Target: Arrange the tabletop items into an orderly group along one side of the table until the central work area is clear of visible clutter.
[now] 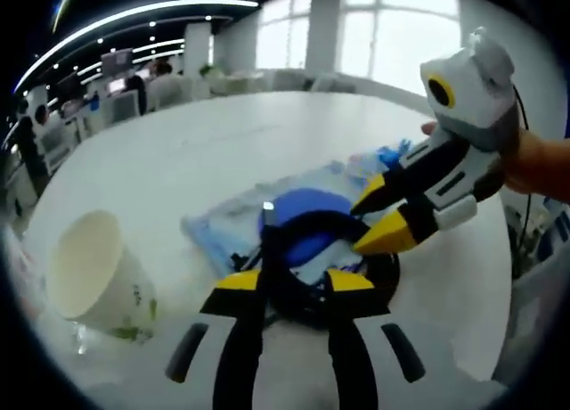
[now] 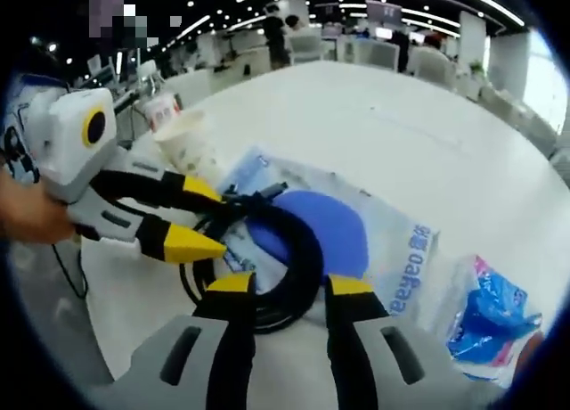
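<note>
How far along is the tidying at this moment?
Early. Nothing looks grouped yet: the paper cup, the blue-printed bag and a small blue packet lie spread on the white table. In hand: both grippers, left and right, are at the coiled black cable lying on the bag; whether either grips it is unclear. Left: moving everything to one side.

Left hand-held gripper (image 1: 294,281) jaws parted, low. Right hand-held gripper (image 1: 371,216) jaws parted, angled across it, a hand (image 1: 539,165) gripping its body.
</note>
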Tool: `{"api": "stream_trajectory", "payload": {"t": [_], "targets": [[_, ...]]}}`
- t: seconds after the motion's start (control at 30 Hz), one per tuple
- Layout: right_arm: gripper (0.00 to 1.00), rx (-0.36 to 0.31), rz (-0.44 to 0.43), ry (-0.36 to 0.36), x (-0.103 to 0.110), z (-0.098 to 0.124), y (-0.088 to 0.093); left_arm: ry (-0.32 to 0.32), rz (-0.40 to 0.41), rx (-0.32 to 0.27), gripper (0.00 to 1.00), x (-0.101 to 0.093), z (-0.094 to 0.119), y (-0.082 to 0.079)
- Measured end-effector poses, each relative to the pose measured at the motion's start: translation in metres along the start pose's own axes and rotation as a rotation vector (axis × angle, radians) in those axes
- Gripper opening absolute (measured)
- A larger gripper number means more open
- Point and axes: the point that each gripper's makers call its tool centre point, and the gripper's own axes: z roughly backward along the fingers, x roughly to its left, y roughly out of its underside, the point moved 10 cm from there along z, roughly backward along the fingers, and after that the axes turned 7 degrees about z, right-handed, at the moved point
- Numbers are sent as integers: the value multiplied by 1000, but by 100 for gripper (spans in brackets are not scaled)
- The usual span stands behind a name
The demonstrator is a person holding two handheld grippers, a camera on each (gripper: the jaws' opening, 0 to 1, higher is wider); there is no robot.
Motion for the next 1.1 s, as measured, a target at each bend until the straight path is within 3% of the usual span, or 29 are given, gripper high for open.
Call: {"api": "stream_trajectory", "payload": {"t": [0.27,0.6,1.1], "targets": [[25,11,-45,43,1,0,3,-29,-10,4,23,-2,-2,1],[23,17,-88,33,1,-3,6,-81,-31,21,13,1,-4,-2],[17,13,-126,44,-1,-1,7,-127,-42,17,8,-3,-6,-2]]}}
